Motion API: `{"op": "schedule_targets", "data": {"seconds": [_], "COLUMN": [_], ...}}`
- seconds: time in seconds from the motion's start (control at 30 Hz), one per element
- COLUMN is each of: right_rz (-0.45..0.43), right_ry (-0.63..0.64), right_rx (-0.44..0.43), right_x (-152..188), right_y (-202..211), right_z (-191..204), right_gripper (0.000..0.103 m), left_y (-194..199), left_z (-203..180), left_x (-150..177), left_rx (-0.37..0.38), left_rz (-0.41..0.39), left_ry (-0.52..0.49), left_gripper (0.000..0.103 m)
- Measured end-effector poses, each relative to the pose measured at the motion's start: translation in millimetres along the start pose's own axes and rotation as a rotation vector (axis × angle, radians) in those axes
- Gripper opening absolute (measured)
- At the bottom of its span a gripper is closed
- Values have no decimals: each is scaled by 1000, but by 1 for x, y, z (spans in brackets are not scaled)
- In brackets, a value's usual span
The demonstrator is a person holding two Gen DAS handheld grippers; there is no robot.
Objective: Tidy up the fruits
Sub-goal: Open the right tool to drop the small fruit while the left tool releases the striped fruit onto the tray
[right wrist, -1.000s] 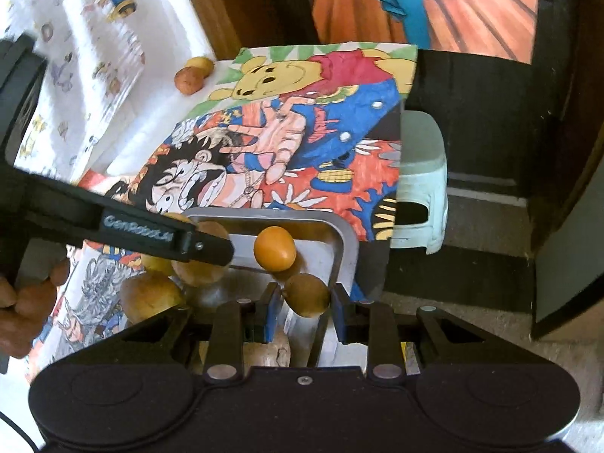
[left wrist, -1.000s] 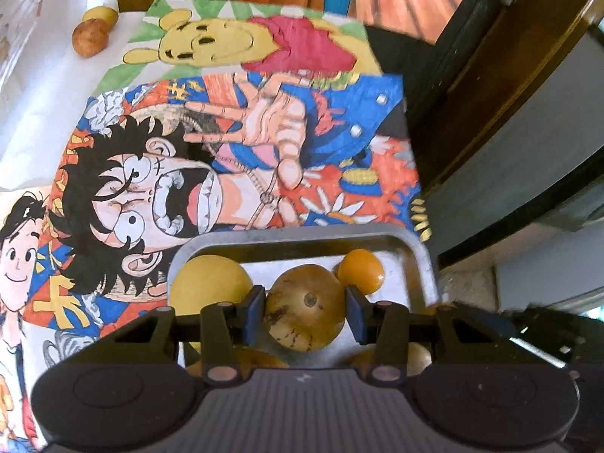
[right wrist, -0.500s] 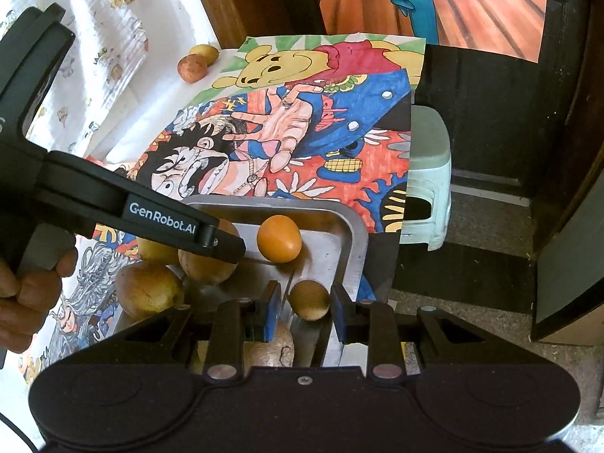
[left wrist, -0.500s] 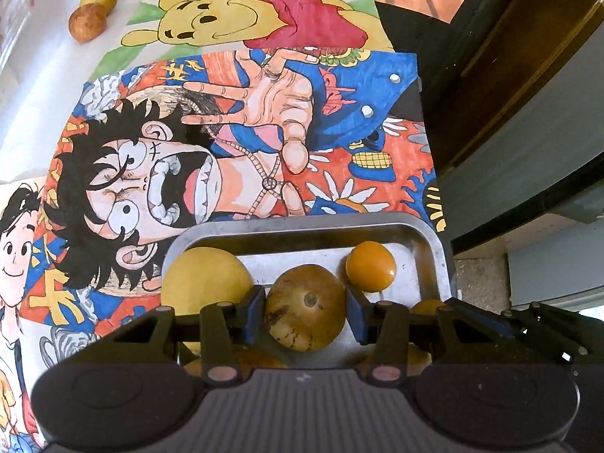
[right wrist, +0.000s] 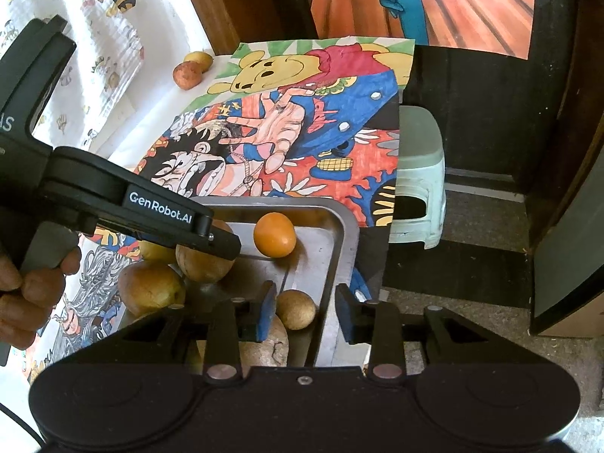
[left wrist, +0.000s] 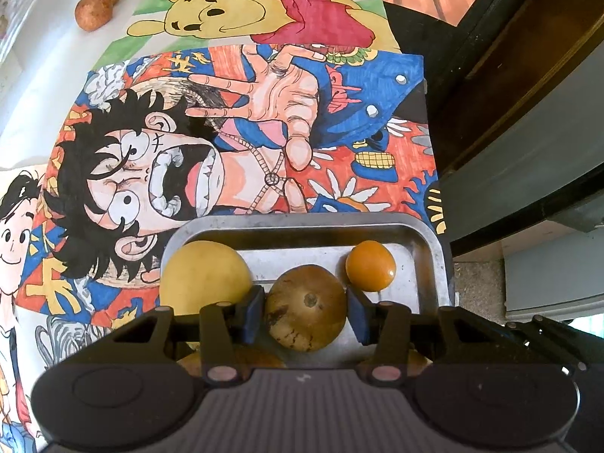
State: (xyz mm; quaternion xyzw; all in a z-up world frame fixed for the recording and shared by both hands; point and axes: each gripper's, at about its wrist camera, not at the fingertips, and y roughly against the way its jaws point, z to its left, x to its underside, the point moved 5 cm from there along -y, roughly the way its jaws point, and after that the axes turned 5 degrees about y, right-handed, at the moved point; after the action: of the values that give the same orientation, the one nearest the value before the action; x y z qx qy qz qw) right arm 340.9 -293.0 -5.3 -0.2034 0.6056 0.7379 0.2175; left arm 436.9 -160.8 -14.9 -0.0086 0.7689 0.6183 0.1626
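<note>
Left wrist view: the left gripper point(left wrist: 306, 313) hangs over a metal tray point(left wrist: 434, 260) on the counter point(left wrist: 34, 87), its blue pads flanking a round brown fruit point(left wrist: 305, 307). Its jaws are opening; the left pad sits at the fruit's side, while a thin gap shows at the right pad. In the same tray a large yellow fruit point(left wrist: 204, 273) lies just left of the brown one, and a small orange fruit point(left wrist: 370, 266) lies to its right near the tray wall. Colourful cartoon drawings point(left wrist: 234, 143) cover the counter beyond the tray, and two more fruits point(left wrist: 99, 2) sit well apart at the far left corner.

In the right wrist view, the right gripper point(right wrist: 305, 311) stands at the tray's near right corner, its jaws opening. A small tan fruit point(right wrist: 296, 309) lies between them, close to the left pad and clear of the right one, which hangs outside the tray rim. A person's hand point(right wrist: 26, 298) holds the left gripper's handle. A pale green stool point(right wrist: 419, 173) stands beside the counter.
</note>
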Motion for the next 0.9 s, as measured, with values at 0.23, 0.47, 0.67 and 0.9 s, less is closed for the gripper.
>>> {"op": "schedule_targets", "data": {"seconds": [0.23,0.47,0.67,0.9], "right_rz": [-14,-32,-52,-89], "right_ry": [-3,0,12,8], "right_rx": [3,0,4,26], "right_x": [3,6,4,2], "right_y": [11,22,31,45], "right_z": [-2,1,5,9], "right_gripper": [49,60,77,96], "left_y": [9,22,36,54], "left_z": [-3,-4,-1,12], "left_x": [1,3,7,14], "left_rx": [2,0,-10,-17], "left_rz": [-25,-65,-109,-188], "left_ry": [8,20,47,116], "left_gripper": [57,66,84,89]}}
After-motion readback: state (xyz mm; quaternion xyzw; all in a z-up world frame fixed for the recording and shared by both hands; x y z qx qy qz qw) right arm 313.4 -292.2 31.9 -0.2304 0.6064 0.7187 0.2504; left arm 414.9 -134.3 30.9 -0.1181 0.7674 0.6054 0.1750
